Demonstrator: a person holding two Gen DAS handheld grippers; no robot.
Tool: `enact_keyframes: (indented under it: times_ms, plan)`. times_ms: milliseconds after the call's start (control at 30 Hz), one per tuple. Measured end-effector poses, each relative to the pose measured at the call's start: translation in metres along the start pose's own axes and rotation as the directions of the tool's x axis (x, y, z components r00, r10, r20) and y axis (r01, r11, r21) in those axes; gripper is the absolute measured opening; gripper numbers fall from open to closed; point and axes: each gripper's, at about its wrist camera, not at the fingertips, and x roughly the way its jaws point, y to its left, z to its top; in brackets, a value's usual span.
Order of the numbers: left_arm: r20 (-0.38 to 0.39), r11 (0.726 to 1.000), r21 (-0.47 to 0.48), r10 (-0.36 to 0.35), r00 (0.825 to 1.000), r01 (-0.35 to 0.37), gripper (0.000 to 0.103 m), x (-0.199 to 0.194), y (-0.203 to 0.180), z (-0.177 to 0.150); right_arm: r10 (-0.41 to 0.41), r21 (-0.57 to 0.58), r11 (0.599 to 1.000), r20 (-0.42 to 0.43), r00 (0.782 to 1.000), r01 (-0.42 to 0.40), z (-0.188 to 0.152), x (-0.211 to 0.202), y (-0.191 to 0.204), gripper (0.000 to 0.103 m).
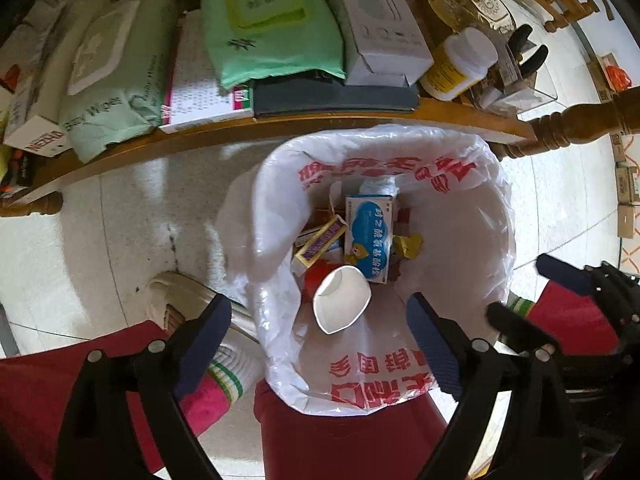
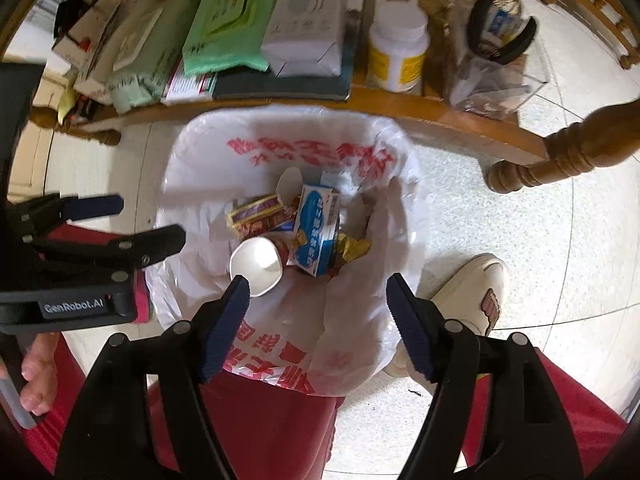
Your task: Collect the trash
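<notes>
A red bin lined with a white plastic bag [image 1: 280, 208] with red print stands on the floor; the bag also shows in the right wrist view [image 2: 192, 160]. Inside lie a crushed white paper cup [image 1: 340, 300] [image 2: 256, 264], a blue and white carton [image 1: 370, 236] [image 2: 316, 228], a yellow and purple box [image 1: 320, 242] [image 2: 256, 214] and a yellow wrapper [image 1: 408, 246] [image 2: 354, 248]. My left gripper [image 1: 320, 340] is open and empty above the bin's near rim. My right gripper [image 2: 316, 324] is open and empty above the bin; it shows at the right of the left wrist view [image 1: 524, 292].
A low wooden shelf [image 1: 280, 128] behind the bin holds wipe packs [image 1: 276, 28], boxes [image 1: 380, 20] and a white pill bottle [image 1: 460, 64]. A turned wooden leg [image 2: 560, 156] stands to the right. The person's slippers [image 1: 180, 296] [image 2: 476, 296] and red trousers flank the bin on the tiled floor.
</notes>
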Motion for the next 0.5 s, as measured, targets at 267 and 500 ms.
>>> enact_keyframes:
  times_ms: [267, 500]
  plan:
    - [0.065, 0.999, -0.033, 0.044, 0.997, -0.042, 0.087, -0.027, 0.003, -0.013, -0.004, 0.044, 0.999, 0.128, 0.992, -0.002, -0.010, -0.045, 0.002, 0.080]
    - [0.169, 0.995, -0.062, 0.083, 0.982, -0.074, 0.088, -0.065, -0.002, -0.032, -0.052, 0.033, 0.998, 0.228, 0.972, 0.045, -0.025, -0.078, 0.015, 0.086]
